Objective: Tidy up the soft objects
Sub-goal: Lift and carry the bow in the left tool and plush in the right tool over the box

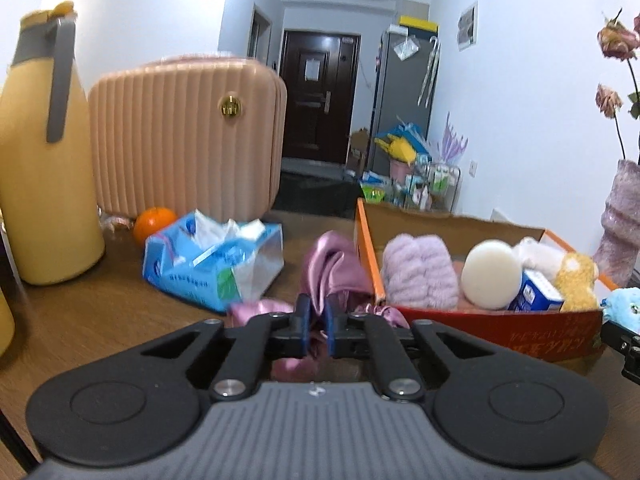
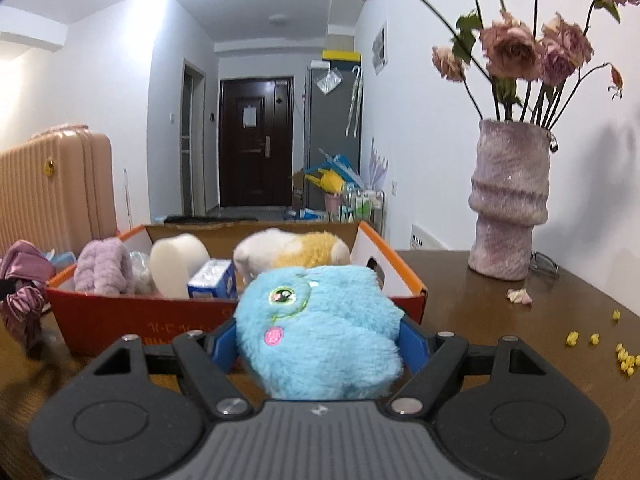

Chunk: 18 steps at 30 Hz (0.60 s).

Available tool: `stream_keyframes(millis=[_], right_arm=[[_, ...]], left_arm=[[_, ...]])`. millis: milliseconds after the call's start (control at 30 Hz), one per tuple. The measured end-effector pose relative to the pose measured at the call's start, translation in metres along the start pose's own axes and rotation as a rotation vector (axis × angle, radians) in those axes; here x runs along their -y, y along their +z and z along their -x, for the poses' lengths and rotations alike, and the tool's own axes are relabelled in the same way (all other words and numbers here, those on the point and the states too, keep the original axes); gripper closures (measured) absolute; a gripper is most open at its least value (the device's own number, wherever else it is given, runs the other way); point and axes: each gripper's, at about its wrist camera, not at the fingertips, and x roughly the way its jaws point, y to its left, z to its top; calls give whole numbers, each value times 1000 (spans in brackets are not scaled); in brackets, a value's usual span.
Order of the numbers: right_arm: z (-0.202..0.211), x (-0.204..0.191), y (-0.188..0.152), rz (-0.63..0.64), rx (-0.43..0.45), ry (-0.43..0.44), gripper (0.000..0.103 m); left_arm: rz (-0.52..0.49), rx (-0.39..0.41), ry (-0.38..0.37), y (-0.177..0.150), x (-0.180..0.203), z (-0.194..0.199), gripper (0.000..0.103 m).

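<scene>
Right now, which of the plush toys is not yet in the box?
The blue plush: the right gripper holds it in front of the box, while the white-and-yellow plush already lies inside.

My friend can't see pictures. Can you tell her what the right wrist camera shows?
The right gripper squeezes a fluffy blue plush toy just in front of an orange box already holding other soft things. A vase of dried roses stands on the wooden table to the right.
</scene>
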Motion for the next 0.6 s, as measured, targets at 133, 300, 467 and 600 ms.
stream_keyframes(millis=[133, 300, 467, 600], right_arm=[[6, 0, 3, -8, 45, 6, 25], [8, -4, 4, 4, 56, 17, 25], [8, -4, 4, 0, 51, 25, 25], [8, -5, 3, 0, 49, 31, 25]], left_arm=[[-7, 72, -2, 7, 3, 13, 97], [-31, 66, -36, 9, 7, 14, 84], [-19, -22, -19, 3, 2, -5, 18], [-70, -72, -52, -3, 0, -25, 1]])
